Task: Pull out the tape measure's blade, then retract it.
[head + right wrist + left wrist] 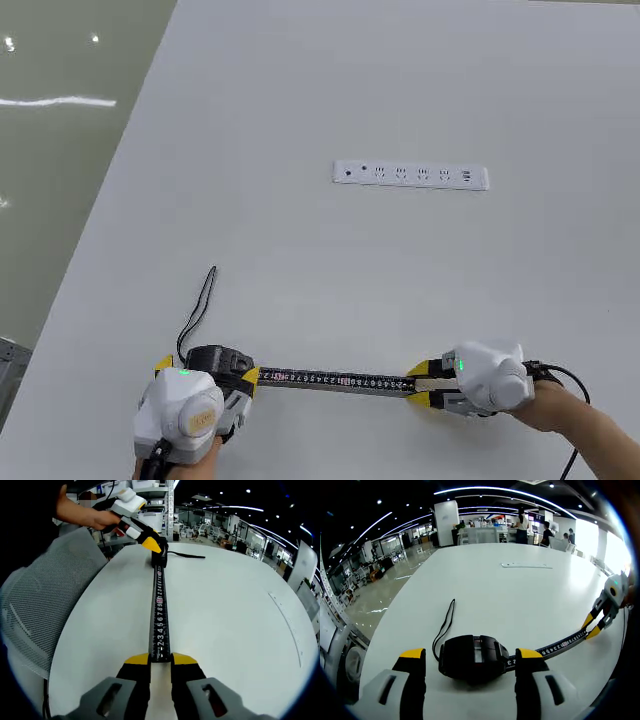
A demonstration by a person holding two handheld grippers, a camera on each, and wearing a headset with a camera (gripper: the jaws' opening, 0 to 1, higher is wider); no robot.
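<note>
The black tape measure case point(215, 362) point(472, 656) lies near the table's front edge. My left gripper point(207, 371) point(471, 653) straddles it, open, with a small gap showing on the case's left side. The blade point(335, 380) point(159, 605) is drawn out to the right and lies flat along the table. My right gripper point(420, 385) point(160, 658) is shut on its end. In the right gripper view the case point(159, 560) sits far down the blade under the left gripper. A black wrist strap point(197, 305) point(445, 625) trails from the case away from me.
A white power strip point(410, 175) point(526, 565) lies further back on the white table point(300, 250). The table's left edge point(95, 230) drops to a shiny floor. A grey mesh chair point(45, 595) stands beside the table. People stand far off in the room.
</note>
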